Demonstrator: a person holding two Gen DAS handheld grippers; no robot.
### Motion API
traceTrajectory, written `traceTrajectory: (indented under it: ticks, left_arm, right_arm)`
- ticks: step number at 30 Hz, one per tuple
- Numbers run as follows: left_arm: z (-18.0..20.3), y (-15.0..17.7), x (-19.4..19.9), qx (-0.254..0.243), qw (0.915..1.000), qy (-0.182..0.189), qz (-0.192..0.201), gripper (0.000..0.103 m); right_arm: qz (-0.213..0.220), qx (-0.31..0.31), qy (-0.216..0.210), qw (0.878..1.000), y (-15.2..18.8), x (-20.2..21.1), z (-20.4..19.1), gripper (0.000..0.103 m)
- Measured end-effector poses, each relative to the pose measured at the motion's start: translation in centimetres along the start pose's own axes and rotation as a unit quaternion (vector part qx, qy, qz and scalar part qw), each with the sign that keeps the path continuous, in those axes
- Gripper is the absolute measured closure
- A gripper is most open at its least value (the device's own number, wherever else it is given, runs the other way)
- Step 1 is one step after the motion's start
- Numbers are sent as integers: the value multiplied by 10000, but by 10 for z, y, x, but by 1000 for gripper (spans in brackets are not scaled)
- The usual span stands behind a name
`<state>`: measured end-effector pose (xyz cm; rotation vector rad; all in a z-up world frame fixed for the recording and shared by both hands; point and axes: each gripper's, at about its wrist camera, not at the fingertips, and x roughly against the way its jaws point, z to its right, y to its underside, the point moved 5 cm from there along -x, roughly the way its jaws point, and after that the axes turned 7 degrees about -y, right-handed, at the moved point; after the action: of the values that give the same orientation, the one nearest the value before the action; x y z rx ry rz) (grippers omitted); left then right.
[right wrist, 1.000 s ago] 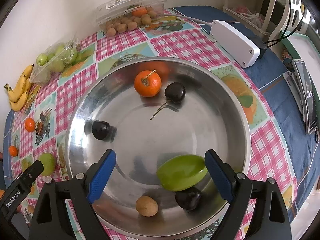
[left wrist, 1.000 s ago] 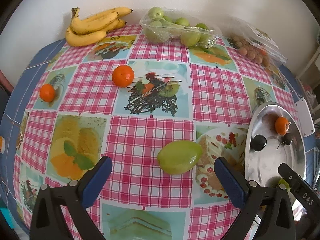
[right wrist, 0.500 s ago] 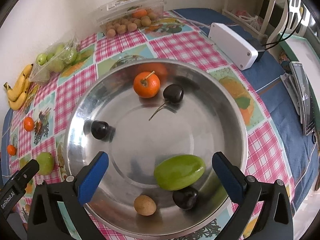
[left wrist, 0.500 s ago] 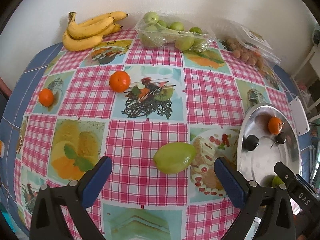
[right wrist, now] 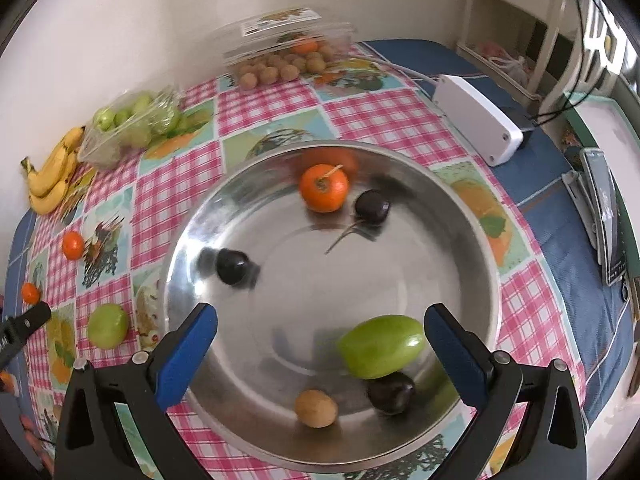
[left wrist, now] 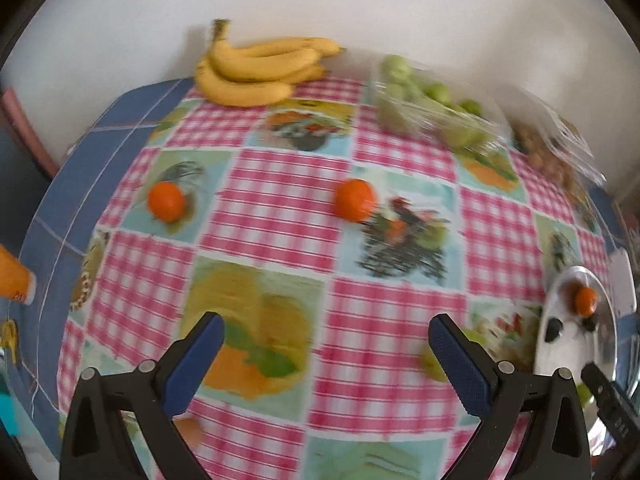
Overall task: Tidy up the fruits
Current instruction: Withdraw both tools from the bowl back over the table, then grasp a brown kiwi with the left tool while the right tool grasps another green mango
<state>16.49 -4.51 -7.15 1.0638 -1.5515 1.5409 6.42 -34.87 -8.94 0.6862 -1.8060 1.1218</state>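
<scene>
Left wrist view is smeared with motion blur; the green fruit (left wrist: 434,362) on the cloth sits half behind the gripper's right finger (left wrist: 460,364), shape unclear; the steel bowl (left wrist: 560,344) is cut by the frame edge, the dark fruits (left wrist: 554,330) in it too small to name; the bagged green fruit (left wrist: 432,110) is a blur; in the right wrist view, the small brown fruits (right wrist: 280,68) under the clear box can't be identified.

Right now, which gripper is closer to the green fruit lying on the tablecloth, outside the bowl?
Left. The left gripper hangs open with the green fruit partly behind its right-hand finger. The right gripper is open over the steel bowl, across the rim.
</scene>
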Motion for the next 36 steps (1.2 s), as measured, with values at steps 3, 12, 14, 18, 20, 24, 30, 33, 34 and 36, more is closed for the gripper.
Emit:
traceTrajectory:
  ticks: [3, 12, 14, 18, 20, 24, 30, 33, 34, 36]
  left_arm:
    - [-24, -3, -5, 308, 9995, -5, -88, 0]
    - [-82, -5, -16, 922, 9955, -92, -219, 0]
    - [-95, -3, -19, 1111, 9934, -32, -287, 0]
    - [-110, 1, -22, 1294, 9909, 13, -371, 0]
    - [-112, 3, -21, 1272, 9911, 58, -396, 0]
    - [-114, 12, -22, 1280, 9902, 156, -536, 0]
    - [-117, 25, -24, 1297, 9888, 201, -714, 0]
    - [-118, 32, -24, 1312, 9884, 184, -746, 0]
    - [-117, 36, -23, 1273, 9888, 156, -758, 0]
    - [-114, 43, -24, 1181, 9896, 115, -811, 1]
  right_arm:
    - [-48, 67, -109, 9999, 3, -2, -14, 0]
    - [-155, 644, -534, 9964, 12, -5, -86, 0]
    - [-196, 784, -647, 9946, 16, -6, -103, 0]
    - [-281, 980, -841, 9912, 25, -12, -132, 0]
    - [-351, 1126, -923, 9887, 30, -15, -146, 0]
    - [-437, 1393, -991, 9843, 38, -21, -164, 0]
    - [-674, 1646, -1055, 9784, 46, -37, -178, 0]
    - [-749, 1779, -1148, 9744, 49, -43, -186, 0]
    - [-772, 1824, -1172, 9732, 50, -46, -188, 0]
    - [-816, 1872, -1172, 9719, 52, -50, -191, 0]
